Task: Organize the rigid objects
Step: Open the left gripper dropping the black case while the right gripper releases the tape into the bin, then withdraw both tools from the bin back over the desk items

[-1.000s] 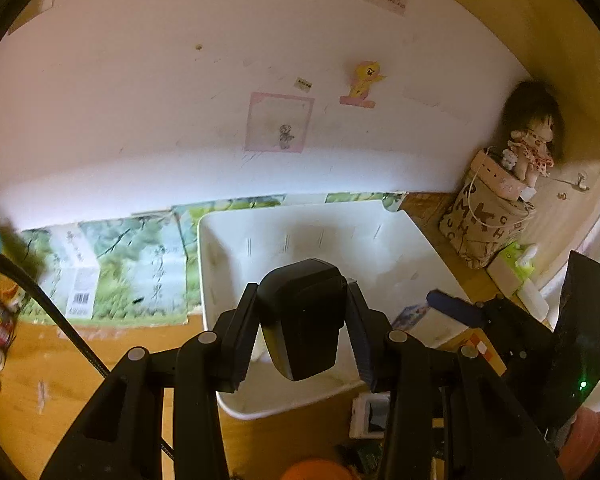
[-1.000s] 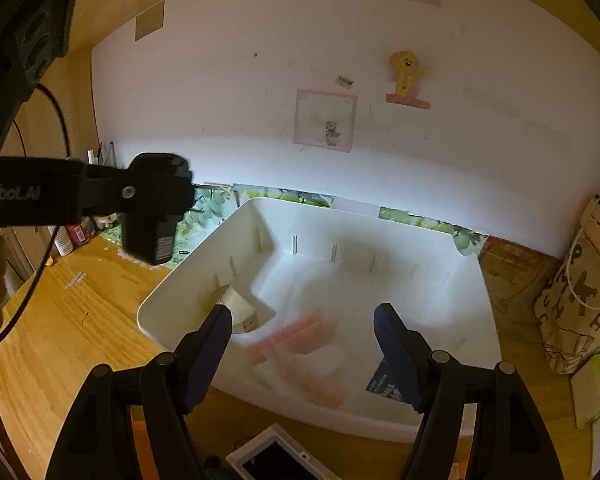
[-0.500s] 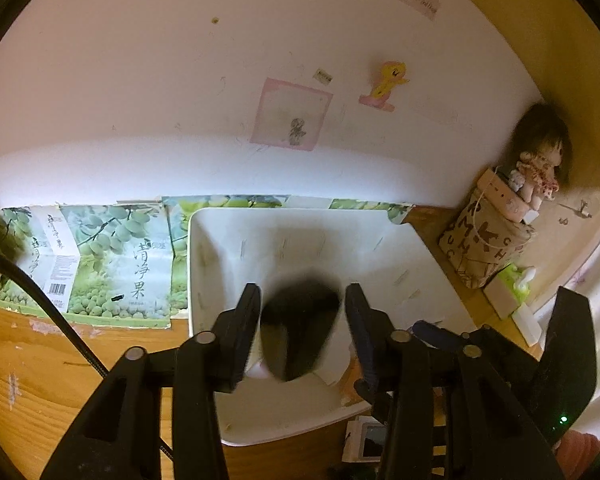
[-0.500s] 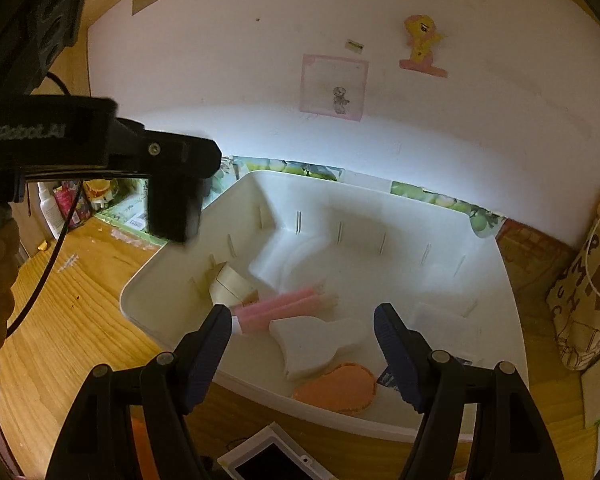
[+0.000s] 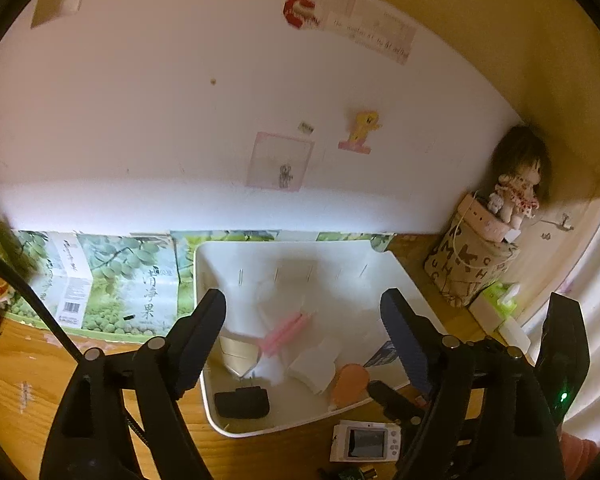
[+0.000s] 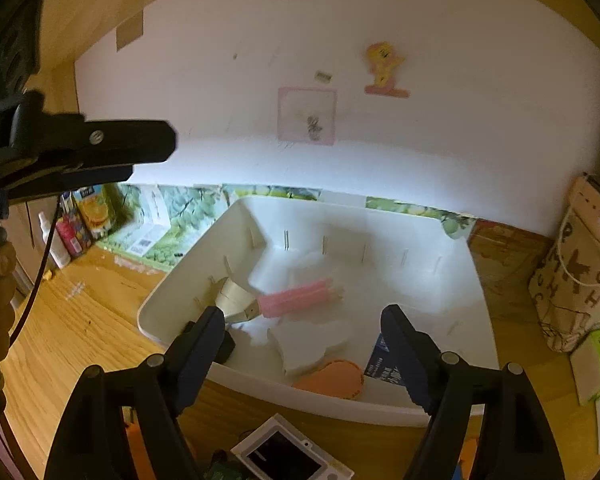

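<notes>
A white plastic bin (image 5: 404,280) (image 6: 440,412) stands on the wooden desk. A black power adapter (image 5: 242,401) lies in its near left corner, beside a pink tube (image 5: 286,330) (image 6: 298,298), white pieces (image 5: 314,368) and an orange disc (image 5: 350,382) (image 6: 332,376). My left gripper (image 5: 304,320) is open and empty above the bin; it also shows in the right wrist view (image 6: 100,146) at upper left. My right gripper (image 6: 302,334) is open and empty over the bin's near rim. A small white camera (image 5: 366,440) (image 6: 288,456) lies on the desk in front of the bin.
Green printed cartons (image 5: 112,280) lean against the wall to the left of the bin. A patterned bag with a doll (image 5: 480,256) and a tissue pack (image 5: 496,300) stand at the right. Bottles (image 6: 72,224) stand at the far left. A black cable (image 5: 40,308) crosses the desk.
My left gripper opened and let go of the black adapter, which dropped into the bin's near left corner. The left gripper also rose a little.
</notes>
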The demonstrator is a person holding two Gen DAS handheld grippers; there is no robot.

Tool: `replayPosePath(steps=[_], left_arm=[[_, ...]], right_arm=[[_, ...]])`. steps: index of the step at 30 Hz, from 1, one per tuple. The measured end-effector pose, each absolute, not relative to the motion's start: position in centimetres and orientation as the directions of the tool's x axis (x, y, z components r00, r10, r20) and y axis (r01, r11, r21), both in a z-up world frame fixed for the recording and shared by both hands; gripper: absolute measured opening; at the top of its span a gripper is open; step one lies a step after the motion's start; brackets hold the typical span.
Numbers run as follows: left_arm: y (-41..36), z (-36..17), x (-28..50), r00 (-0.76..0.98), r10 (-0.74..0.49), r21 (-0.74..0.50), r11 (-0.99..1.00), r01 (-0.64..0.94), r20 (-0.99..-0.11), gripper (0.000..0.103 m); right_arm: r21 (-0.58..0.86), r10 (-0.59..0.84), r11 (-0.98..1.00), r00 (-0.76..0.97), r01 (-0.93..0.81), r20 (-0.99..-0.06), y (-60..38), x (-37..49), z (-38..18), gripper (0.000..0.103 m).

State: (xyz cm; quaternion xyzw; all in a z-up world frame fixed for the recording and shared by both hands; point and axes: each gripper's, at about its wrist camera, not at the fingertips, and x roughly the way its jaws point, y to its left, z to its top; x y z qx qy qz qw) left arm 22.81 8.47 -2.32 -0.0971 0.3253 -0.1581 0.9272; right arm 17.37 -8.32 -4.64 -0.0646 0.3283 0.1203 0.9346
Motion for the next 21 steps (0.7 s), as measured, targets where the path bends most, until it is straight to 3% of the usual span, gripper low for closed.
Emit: replayPosePath(steps=[11, 21], left_arm=[[10.0, -0.7, 19.3, 0.771, -0.356, -0.281, 0.930, 0.237, -0.528, 0.083], [10.5, -1.1, 17.2, 0.742, -0.373, -0.291, 0.924, 0.246, -0.557, 0.083]], right_arm=[[0.054, 0.142, 0.989, 0.813, -0.135, -0.565, -10.3, 13.2, -1.7, 0.083], [0.012, 0.049, 0.999, 0.830, -0.052, -0.555, -10.7, 8.9, -1.8, 0.083]])
